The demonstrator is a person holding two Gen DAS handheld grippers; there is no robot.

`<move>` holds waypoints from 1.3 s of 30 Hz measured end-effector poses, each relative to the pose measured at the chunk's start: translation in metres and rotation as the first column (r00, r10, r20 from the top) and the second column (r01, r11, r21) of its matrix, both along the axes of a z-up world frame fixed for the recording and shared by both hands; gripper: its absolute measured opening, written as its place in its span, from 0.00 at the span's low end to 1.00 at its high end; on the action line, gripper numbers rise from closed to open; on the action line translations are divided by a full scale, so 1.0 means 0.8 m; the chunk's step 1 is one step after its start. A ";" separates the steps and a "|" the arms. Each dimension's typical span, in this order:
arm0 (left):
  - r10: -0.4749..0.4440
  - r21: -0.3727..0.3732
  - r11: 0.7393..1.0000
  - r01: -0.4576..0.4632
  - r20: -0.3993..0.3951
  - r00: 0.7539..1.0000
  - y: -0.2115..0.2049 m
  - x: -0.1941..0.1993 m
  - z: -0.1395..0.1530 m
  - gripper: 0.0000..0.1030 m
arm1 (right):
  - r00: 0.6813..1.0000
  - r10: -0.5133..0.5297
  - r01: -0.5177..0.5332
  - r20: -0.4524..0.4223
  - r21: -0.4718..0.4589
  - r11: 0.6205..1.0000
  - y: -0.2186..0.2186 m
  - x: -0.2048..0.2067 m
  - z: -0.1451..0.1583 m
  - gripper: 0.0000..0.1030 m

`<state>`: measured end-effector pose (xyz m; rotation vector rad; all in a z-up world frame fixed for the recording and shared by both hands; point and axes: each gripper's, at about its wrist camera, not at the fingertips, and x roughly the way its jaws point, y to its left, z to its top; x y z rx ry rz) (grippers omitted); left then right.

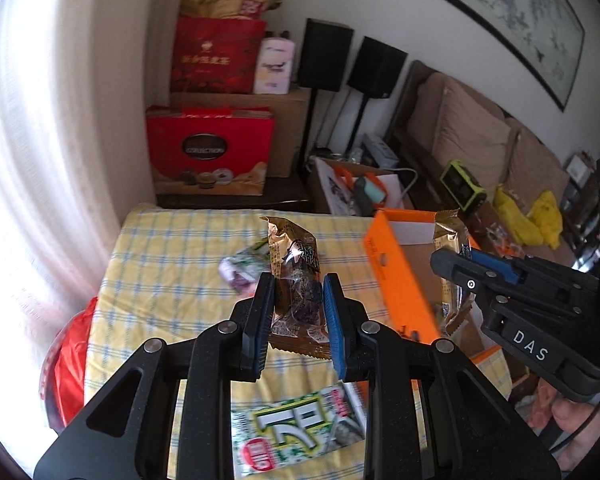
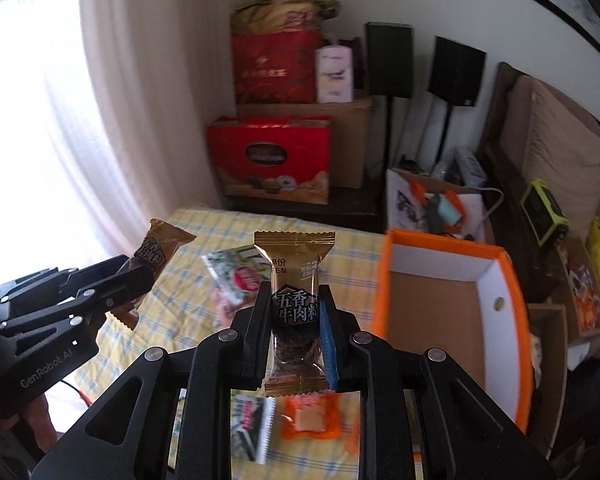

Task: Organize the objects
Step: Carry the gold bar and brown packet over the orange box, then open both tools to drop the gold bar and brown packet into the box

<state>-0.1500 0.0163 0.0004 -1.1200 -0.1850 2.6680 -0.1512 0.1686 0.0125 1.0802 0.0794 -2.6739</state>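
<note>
My left gripper (image 1: pixel 298 286) is shut on a gold beef snack packet (image 1: pixel 296 272) and holds it upright above the yellow checked tablecloth (image 1: pixel 172 264). It also shows in the right wrist view (image 2: pixel 134 274) at the left. My right gripper (image 2: pixel 294 298) is shut on a second gold snack packet (image 2: pixel 294 312), held upright to the left of the orange box (image 2: pixel 516 320). In the left wrist view the right gripper (image 1: pixel 456 258) holds its packet (image 1: pixel 450 300) over the orange box (image 1: pixel 396 276).
A green-white packet (image 1: pixel 300 424) and a purple-green packet (image 1: pixel 240 272) lie on the cloth. An orange packet (image 2: pixel 310 420) lies below my right gripper. Red gift boxes (image 1: pixel 212 152) are stacked behind the table. A sofa (image 1: pixel 480 136) stands to the right.
</note>
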 end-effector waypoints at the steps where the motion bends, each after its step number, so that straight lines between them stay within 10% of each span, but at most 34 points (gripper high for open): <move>1: -0.009 -0.002 1.000 0.009 -0.002 1.000 0.010 -0.001 0.001 0.22 | 1.000 -0.010 0.010 -0.002 0.001 1.000 0.007 0.000 0.001 0.20; 39: -0.212 -0.007 0.977 0.214 0.096 0.973 0.231 -0.038 -0.043 0.29 | 0.963 -0.262 0.263 0.067 0.001 0.965 0.212 -0.001 -0.043 0.21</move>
